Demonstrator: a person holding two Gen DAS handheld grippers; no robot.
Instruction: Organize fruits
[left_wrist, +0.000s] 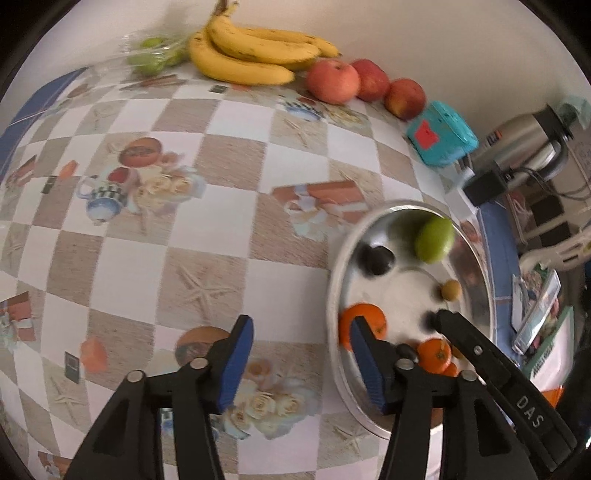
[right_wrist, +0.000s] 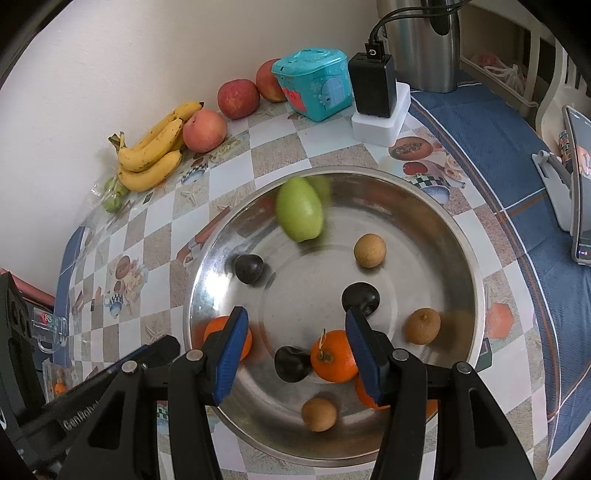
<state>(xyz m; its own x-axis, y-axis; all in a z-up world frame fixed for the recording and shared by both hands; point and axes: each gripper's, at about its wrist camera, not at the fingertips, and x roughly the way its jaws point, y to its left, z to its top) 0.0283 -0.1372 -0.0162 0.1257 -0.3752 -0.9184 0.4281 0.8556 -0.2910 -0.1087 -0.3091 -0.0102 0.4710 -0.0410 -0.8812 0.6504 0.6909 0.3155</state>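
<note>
A steel bowl holds a blurred green fruit near its far wall, oranges, dark plums and small brown fruits. My right gripper is open and empty above the bowl's near side. My left gripper is open and empty over the tablecloth, left of the bowl. Bananas, three red apples and bagged green fruits lie along the far wall.
A teal toy box, a black charger on a white block and a steel flask stand behind the bowl. A phone on a stand is at the right. The checkered tablecloth covers the table.
</note>
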